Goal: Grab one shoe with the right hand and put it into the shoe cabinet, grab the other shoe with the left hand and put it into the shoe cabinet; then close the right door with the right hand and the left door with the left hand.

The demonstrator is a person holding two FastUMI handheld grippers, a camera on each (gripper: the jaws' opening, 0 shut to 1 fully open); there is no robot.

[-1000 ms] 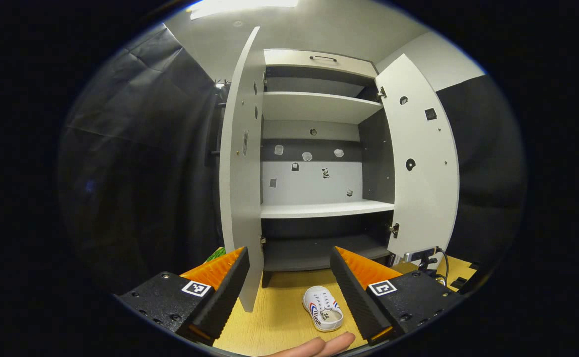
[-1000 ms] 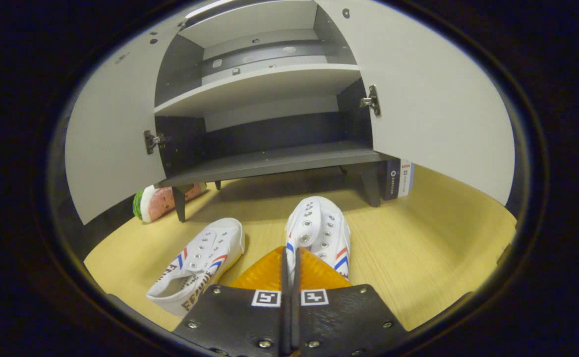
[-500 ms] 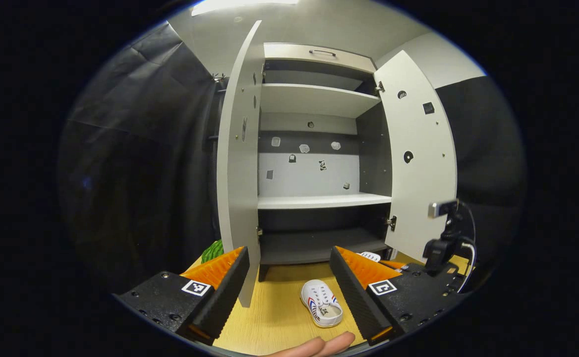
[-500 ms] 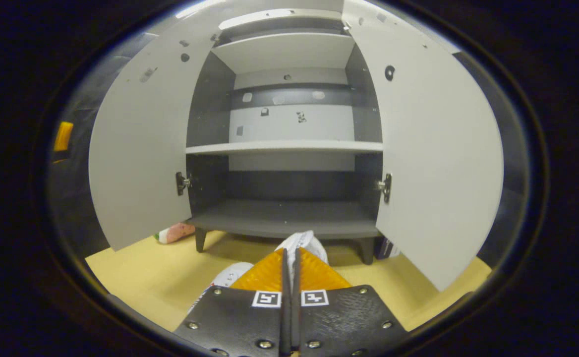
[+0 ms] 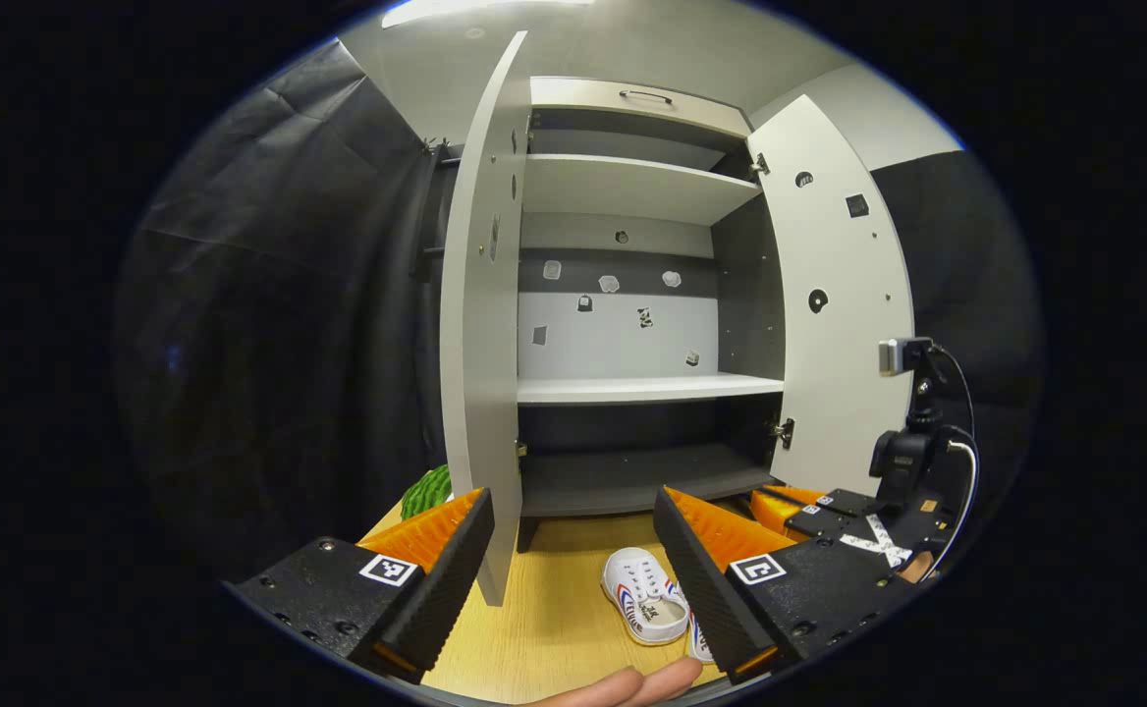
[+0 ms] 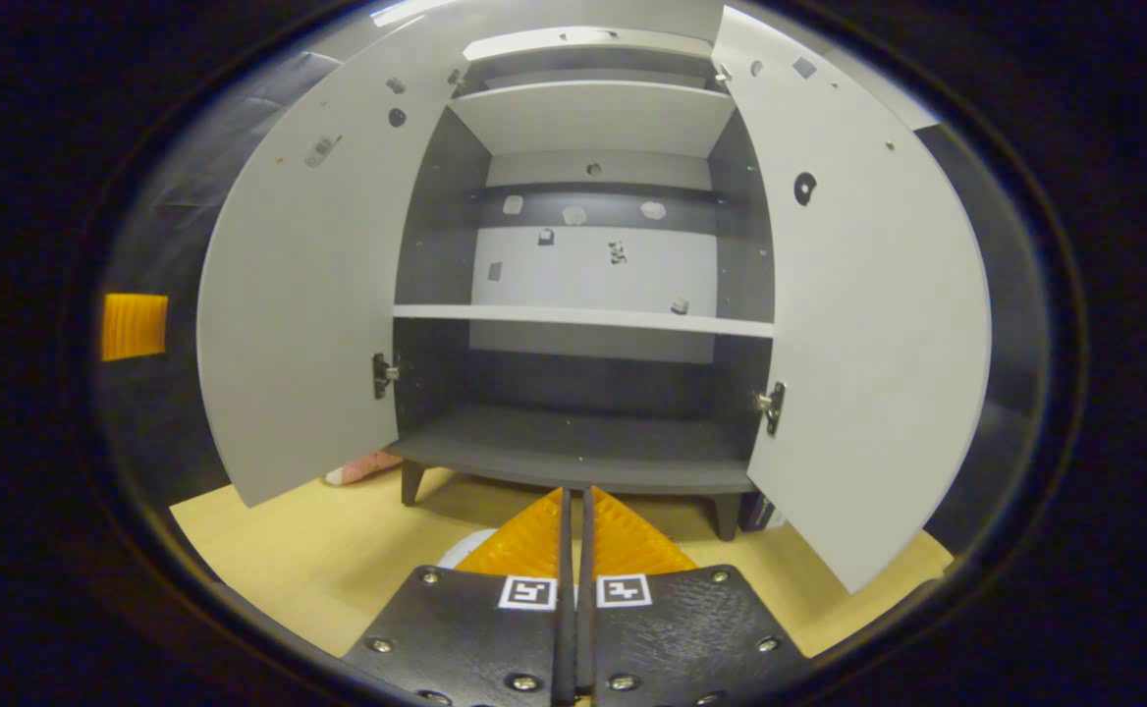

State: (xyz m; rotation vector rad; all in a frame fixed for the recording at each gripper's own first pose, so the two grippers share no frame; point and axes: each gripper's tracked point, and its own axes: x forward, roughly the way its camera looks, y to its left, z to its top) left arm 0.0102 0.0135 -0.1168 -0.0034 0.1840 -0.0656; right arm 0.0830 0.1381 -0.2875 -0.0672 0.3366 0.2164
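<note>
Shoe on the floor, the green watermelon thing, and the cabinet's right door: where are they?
shoe (image 5: 644,607), left gripper view, laces.
watermelon toy (image 5: 428,490), left gripper view, green rind.
right door (image 6: 873,324), right gripper view, inner face.

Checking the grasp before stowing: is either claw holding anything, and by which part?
Left claw open, empty. Right claw closed; whether it pinches anything cannot be told.

Your left gripper (image 5: 573,550) has its fingers spread wide apart, with your fingertips (image 5: 632,684) peeking in underneath. Your right gripper (image 6: 574,506) has its fingers pinched nearly together, leaving just a thin slit.
</note>
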